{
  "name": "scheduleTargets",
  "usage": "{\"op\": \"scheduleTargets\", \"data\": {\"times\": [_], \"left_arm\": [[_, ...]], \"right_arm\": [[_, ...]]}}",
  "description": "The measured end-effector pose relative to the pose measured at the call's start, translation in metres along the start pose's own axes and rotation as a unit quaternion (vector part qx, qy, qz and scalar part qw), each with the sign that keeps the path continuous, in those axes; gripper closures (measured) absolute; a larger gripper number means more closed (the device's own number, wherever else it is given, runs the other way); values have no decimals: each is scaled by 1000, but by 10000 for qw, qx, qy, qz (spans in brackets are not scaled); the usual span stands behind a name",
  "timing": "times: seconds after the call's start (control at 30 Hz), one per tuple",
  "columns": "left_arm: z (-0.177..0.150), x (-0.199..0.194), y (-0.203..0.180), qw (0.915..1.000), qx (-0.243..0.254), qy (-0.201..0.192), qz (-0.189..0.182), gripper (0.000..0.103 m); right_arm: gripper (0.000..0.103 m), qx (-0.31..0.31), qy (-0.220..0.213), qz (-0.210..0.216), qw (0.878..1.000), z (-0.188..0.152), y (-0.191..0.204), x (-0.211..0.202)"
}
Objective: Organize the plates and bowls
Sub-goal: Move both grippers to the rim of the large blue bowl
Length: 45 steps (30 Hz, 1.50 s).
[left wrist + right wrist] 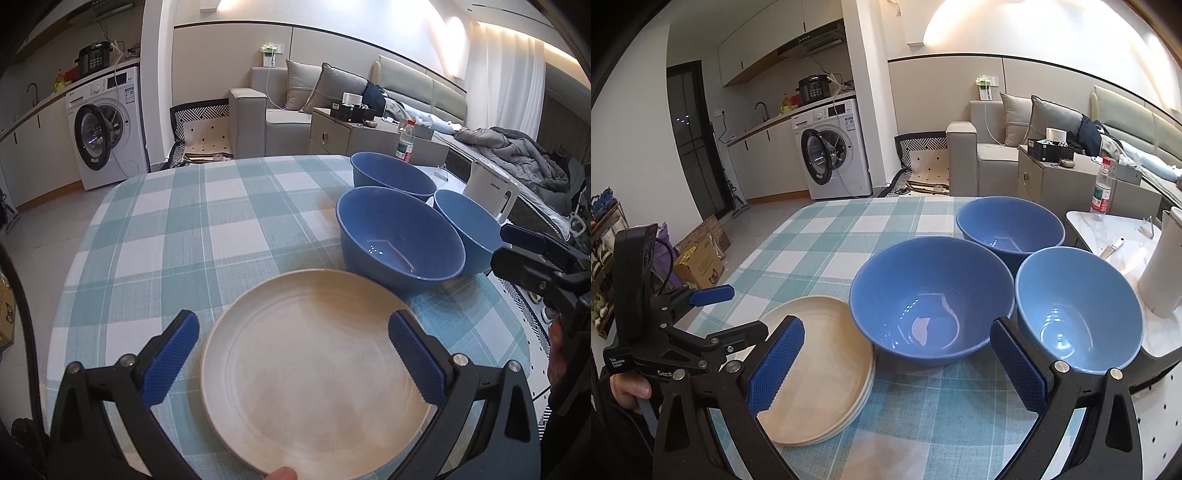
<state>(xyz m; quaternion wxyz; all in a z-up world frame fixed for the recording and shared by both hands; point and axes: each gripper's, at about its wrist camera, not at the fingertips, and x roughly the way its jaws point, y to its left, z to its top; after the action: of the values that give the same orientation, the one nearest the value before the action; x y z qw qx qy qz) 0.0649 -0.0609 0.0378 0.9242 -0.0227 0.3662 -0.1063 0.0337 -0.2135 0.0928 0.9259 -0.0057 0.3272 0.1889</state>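
Observation:
A stack of cream plates [314, 369] [820, 369] lies on the checked tablecloth [221, 229] near its front edge. My left gripper [295, 354] [731, 314] hovers over the stack, open, with its blue pads either side of the top plate and not touching it. Three blue bowls stand close together to the right: a large near one [399, 240] [931, 299], a far one [391, 177] [1010, 229] and a right one [465, 225] [1078, 310]. My right gripper [899, 365] [524, 243] is open and empty, in front of the near and right bowls.
A white kettle [491, 195] [1167, 266] and a water bottle [1102, 192] stand on a white side table [1108, 236] right of the bowls. A person's fingertip [282, 472] shows at the plate's near rim. The cloth's left and far parts lie bare.

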Motion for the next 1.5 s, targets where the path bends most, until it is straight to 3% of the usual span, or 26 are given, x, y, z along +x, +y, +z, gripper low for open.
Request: {"op": "scheduleTargets", "data": {"times": [0.3,1.37,1.5], "left_arm": [[12,7,-5,10000,10,-25,29,0],[45,43,-28,9996,226,183,-35,0],[48,47,-29,9995,255,204,13,0]], "right_arm": [[1,122,-64,-86,9999,14,-12,-1],[1,870,90,162,9960,1,-64,6],[17,960,72,222,9951,0,-70,8]]}}
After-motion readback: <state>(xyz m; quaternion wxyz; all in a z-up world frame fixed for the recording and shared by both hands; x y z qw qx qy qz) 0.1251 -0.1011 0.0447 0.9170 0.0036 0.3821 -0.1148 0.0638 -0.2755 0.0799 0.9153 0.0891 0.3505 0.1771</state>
